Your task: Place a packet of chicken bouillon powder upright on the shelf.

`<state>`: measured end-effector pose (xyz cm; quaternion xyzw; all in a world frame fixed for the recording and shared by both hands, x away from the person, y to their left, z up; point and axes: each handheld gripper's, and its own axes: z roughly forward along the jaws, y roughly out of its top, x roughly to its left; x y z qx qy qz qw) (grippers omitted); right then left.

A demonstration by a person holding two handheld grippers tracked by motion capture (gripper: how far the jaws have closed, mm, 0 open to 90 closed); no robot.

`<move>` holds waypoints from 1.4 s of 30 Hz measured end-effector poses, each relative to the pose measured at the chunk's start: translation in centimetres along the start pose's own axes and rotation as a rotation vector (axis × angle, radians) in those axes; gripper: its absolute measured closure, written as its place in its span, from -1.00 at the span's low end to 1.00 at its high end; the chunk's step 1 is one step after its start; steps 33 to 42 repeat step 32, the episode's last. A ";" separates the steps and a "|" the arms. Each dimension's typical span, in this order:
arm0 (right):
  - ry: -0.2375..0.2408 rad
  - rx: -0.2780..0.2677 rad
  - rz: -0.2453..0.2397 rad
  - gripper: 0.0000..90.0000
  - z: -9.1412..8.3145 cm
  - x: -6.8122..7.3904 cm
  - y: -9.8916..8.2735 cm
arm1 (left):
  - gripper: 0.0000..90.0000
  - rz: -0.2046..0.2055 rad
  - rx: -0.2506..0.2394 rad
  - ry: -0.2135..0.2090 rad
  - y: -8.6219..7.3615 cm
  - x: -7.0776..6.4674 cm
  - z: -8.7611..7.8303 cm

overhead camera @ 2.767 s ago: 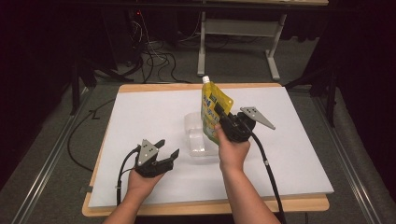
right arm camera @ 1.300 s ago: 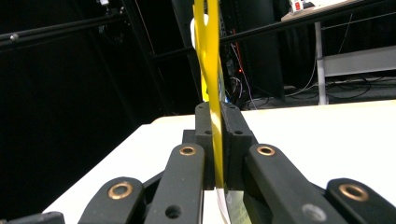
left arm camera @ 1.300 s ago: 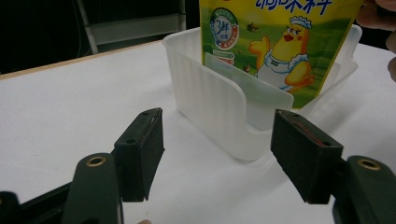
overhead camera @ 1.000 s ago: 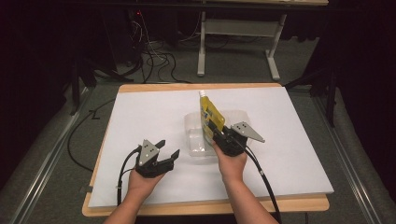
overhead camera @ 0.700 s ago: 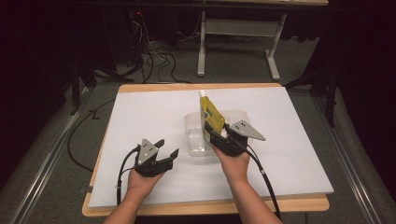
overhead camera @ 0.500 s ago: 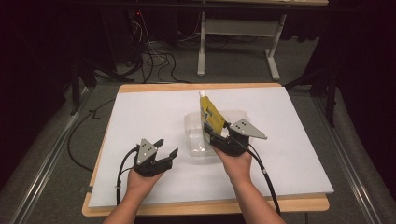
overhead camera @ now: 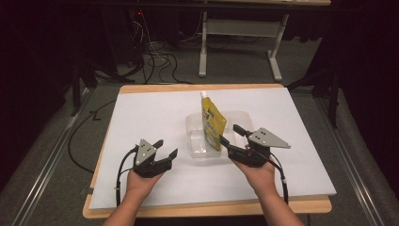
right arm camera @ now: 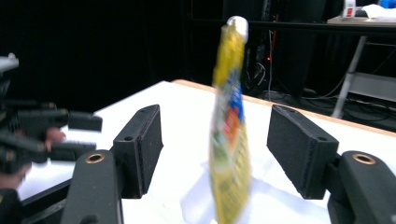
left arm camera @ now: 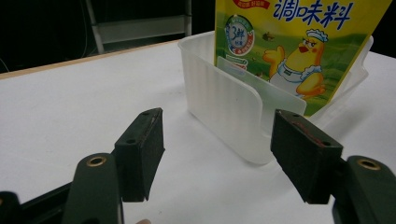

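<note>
Two handheld tools rest low over a white-covered tabletop (overhead camera: 141,117), both with jaws spread apart and gripping nothing. A yellow seasoning pouch (overhead camera: 212,124) stands upright in a clear plastic tray (overhead camera: 196,136) at the middle. The right tool (overhead camera: 230,136) sits just right of the pouch; the left tool (overhead camera: 165,149) lies nearer, left of the tray, apart from it.

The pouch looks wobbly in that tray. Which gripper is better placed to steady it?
Probably the right gripper: it is open beside the pouch, which stands edge-on between its jaws in the right gripper view. The left gripper sits farther off, with the tray wall in between.
</note>
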<state>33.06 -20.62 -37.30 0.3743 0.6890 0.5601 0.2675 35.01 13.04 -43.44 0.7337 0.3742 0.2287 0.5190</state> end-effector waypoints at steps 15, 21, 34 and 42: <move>-0.253 0.001 0.061 -0.15 -9.1 -9.9 -6.3 | -0.19 -0.008 0.026 -0.010 -0.1 0.2 0.2; -0.224 0.077 0.092 -0.17 -8.7 -10.7 -8.0 | -0.19 0.007 0.052 -0.017 -0.5 -0.6 0.9; -0.215 0.079 0.071 -0.17 -8.1 -10.1 -7.9 | -0.20 0.009 0.051 -0.025 -0.5 -0.9 0.9; -0.215 0.079 0.071 -0.17 -8.1 -10.1 -7.9 | -0.20 0.009 0.051 -0.025 -0.5 -0.9 0.9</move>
